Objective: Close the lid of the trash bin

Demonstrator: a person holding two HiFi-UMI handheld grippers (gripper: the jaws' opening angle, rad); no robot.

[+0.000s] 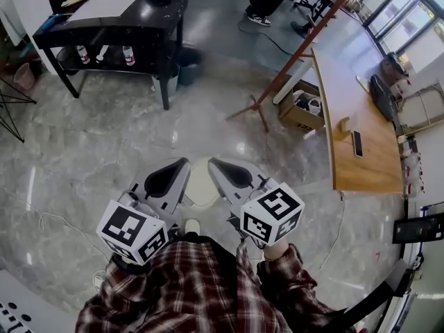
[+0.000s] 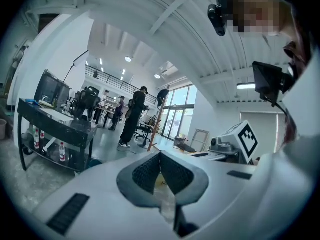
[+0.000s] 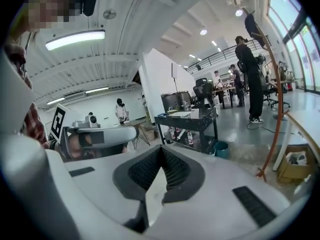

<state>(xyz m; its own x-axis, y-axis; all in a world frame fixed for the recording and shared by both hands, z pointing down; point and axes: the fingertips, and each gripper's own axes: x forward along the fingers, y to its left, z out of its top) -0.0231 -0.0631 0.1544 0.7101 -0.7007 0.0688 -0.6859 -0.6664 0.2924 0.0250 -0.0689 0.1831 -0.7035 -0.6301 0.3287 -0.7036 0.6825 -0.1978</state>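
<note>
**Entry: bin-closing, hazards.**

1. left gripper (image 2: 160, 156): I am reading it as clenched, with the pad tips meeting and nothing caught between them (only a pale sliver is showing through the gap behind the tips).
2. right gripper (image 3: 161, 151): I am logging it the same way, clamped on itself and carrying nothing. Both grippers are being held close to the body, side by side, and are pointing out across the room rather than down.
3. trash bin (image 1: 201, 186): I am taking the cream, rounded shape on the floor (image 1: 90, 151) to be it. It is sitting low between the two grippers and is partly hidden by them, so I cannot tell how its lid is standing.

Risks I am weighing:
- Because both gripper cameras are looking at the far room and ceiling, I am steering by the head view alone, and a downward reach could be landing beside the lid or on the rim.
- Since the bin looks light, an off-centre push could be tipping or sliding it across the polished floor.
- The grippers are nearly touching each other, so lowering both together could be knocking them together.
- There is also a teal bucket (image 1: 187, 64) by the black table (image 1: 139, 16), well apart from me, and I could be mistaking it for the target (I judge it is not).
</note>
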